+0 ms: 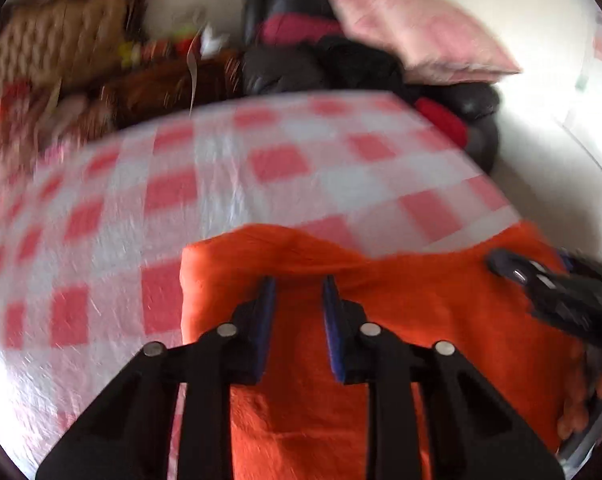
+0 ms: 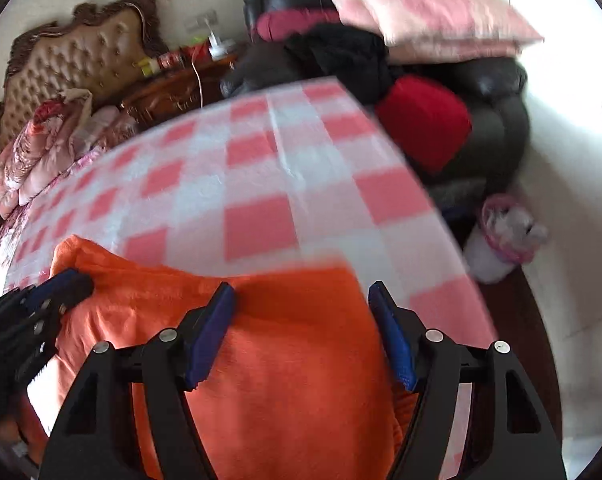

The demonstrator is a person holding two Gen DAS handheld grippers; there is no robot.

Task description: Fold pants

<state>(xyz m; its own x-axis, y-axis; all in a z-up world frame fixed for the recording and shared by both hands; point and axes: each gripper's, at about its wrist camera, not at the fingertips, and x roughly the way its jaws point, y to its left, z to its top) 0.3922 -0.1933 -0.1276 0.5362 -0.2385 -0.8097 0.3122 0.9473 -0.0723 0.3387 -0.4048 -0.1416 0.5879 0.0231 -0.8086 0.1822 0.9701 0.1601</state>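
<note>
Checkered cloth [image 2: 261,184] under orange pants [image 2: 285,360].

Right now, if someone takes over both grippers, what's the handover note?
Left gripper: open, over the orange pants, gripping nothing.
Right gripper: open wider, also over the pants near their far edge, gripping nothing.
Pants: lying on the pink checked table cover at its near edge, in a compact rectangular shape with some wrinkles.
Done: they look at least partly folded; motion blur hides how many layers.
Left: probably check the fold, smooth it, and make a further fold if needed.
</note>
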